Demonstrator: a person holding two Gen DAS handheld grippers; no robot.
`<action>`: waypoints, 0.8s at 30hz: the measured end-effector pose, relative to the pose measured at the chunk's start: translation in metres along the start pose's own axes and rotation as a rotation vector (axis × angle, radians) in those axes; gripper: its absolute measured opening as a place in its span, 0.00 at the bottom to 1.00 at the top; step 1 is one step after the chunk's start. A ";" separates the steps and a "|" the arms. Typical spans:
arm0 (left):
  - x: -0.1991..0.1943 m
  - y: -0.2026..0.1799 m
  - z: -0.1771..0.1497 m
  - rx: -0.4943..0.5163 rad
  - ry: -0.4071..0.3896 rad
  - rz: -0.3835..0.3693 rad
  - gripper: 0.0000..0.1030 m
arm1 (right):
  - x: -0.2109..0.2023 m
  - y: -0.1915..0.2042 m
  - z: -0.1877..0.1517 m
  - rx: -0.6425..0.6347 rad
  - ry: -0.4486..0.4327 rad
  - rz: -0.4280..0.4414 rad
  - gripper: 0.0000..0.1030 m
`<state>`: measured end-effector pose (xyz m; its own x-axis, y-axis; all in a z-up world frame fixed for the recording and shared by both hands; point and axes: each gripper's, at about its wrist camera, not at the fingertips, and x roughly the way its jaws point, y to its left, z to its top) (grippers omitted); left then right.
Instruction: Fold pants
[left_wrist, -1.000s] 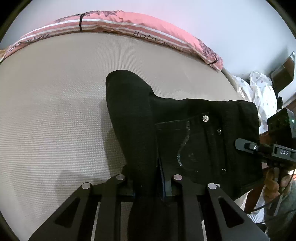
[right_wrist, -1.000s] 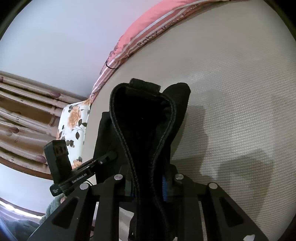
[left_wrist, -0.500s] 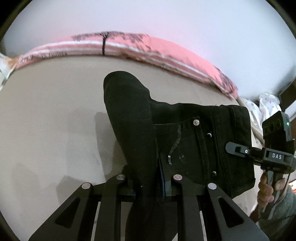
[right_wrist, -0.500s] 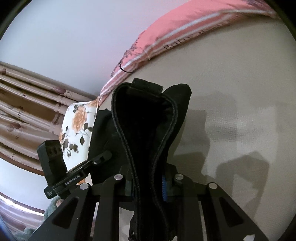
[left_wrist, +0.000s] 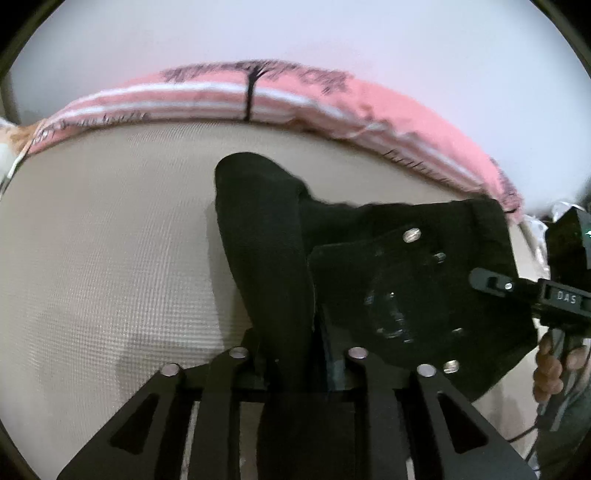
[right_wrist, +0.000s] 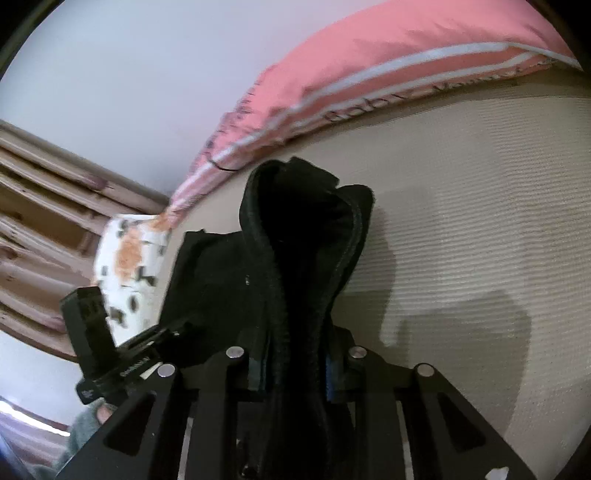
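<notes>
Black denim pants (left_wrist: 399, 280) hang between my two grippers above a beige bed (left_wrist: 103, 258). My left gripper (left_wrist: 295, 362) is shut on a bunched fold of the waist end; the back pocket with metal rivets faces this camera. My right gripper (right_wrist: 295, 362) is shut on the stitched waistband edge of the pants (right_wrist: 295, 258), which rises in a loop in front of it. The right gripper (left_wrist: 535, 291) also shows at the right of the left wrist view, and the left gripper (right_wrist: 110, 354) at the lower left of the right wrist view.
A pink striped pillow (left_wrist: 258, 99) lies along the far edge of the bed below a pale wall. A floral pillow (right_wrist: 129, 266) and a wooden headboard (right_wrist: 44, 206) are at the left of the right wrist view. A hand (left_wrist: 554, 365) holds the right gripper.
Both grippers have lifted and tilted up with the pants; more wall and pillow show now. The pants hang higher off the bed. Both grips are unchanged.
</notes>
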<state>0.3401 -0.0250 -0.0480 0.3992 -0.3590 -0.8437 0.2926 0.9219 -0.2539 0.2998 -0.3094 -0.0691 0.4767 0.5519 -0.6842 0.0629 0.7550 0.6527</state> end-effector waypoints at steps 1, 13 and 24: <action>0.005 0.004 -0.003 -0.003 0.008 0.001 0.36 | 0.004 -0.002 -0.002 -0.011 0.002 -0.038 0.31; -0.014 0.010 -0.044 -0.076 -0.030 0.077 0.63 | -0.024 0.007 -0.055 -0.128 -0.094 -0.262 0.53; -0.075 -0.022 -0.112 0.002 -0.067 0.288 0.75 | -0.059 0.059 -0.109 -0.191 -0.265 -0.434 0.64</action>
<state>0.2059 -0.0016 -0.0321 0.5229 -0.0912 -0.8475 0.1607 0.9870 -0.0070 0.1795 -0.2591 -0.0259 0.6487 0.0860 -0.7562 0.1540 0.9582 0.2410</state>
